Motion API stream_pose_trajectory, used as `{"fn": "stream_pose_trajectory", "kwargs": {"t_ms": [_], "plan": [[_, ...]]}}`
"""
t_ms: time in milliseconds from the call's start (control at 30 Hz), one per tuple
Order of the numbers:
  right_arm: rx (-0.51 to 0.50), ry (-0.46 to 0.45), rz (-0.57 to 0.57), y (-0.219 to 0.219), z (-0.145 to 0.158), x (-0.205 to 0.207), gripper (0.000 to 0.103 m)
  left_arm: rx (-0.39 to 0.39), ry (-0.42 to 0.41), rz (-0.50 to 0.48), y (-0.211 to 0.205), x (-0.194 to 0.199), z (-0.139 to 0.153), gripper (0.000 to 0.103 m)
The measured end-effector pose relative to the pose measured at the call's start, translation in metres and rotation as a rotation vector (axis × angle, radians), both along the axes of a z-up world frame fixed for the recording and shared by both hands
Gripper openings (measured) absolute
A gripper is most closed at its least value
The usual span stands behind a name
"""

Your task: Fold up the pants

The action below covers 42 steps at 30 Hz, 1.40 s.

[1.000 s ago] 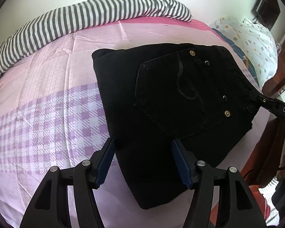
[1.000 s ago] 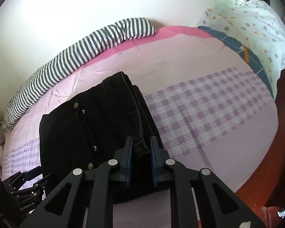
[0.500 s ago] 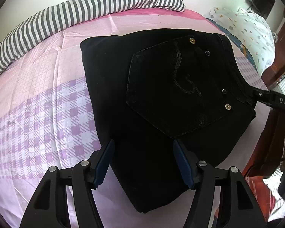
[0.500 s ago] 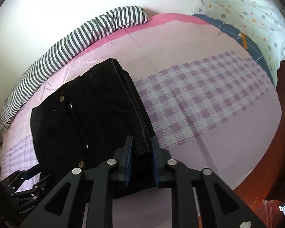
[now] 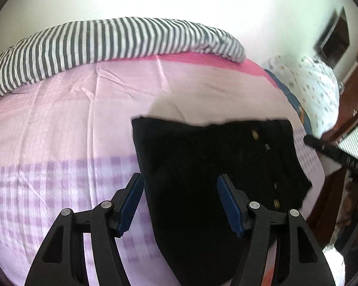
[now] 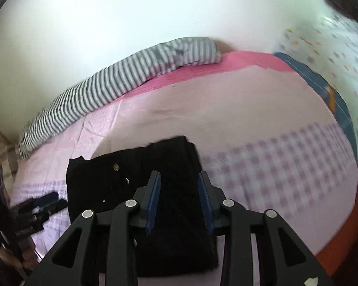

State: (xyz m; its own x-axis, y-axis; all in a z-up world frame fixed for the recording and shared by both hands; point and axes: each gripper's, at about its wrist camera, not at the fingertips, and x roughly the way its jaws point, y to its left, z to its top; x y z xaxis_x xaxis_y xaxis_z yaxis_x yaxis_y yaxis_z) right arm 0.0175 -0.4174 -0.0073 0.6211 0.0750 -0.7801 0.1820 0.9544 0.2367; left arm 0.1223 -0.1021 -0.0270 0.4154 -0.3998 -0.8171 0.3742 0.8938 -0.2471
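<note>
Pink checked bedsheet (image 5: 59, 124) fills both views, with folded black pants (image 5: 202, 166) lying at six o'clock near its edge. Left gripper (image 5: 179, 202) hovers spread wide over them, gripping nothing. Right gripper (image 6: 179, 197) is opening above the pants' folded edge, its pads clear of the cloth.

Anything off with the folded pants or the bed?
Nothing stands out. The black pants lie folded in a compact block on the pink checked bedsheet, edges fairly square. Both grippers are clear of the cloth.

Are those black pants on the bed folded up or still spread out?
Folded: the black pants lie as a compact, layered rectangle on the pink bedsheet, no legs trailing.
</note>
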Motion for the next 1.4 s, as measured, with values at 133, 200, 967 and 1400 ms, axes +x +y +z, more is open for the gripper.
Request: {"fn": "stream_pose_trajectory", "kwargs": {"t_ms": [133, 200, 967, 1400], "plan": [[-0.041, 0.009, 0.07, 0.017, -0.007, 0.025, 0.029, -0.008, -0.006, 0.001, -0.008, 0.023, 0.001, 0.065], [-0.061, 0.022, 0.086, 0.022, -0.012, 0.033, 0.029, -0.009, -0.014, -0.013, -0.013, 0.032, 0.0, 0.065], [-0.154, 0.187, 0.083, 0.005, -0.049, -0.003, 0.033, 0.091, 0.0, -0.057, -0.017, 0.016, -0.017, 0.074], [-0.01, 0.155, 0.015, -0.02, -0.058, -0.055, 0.064, 0.167, 0.079, -0.202, -0.033, -0.064, -0.041, 0.074]]}}
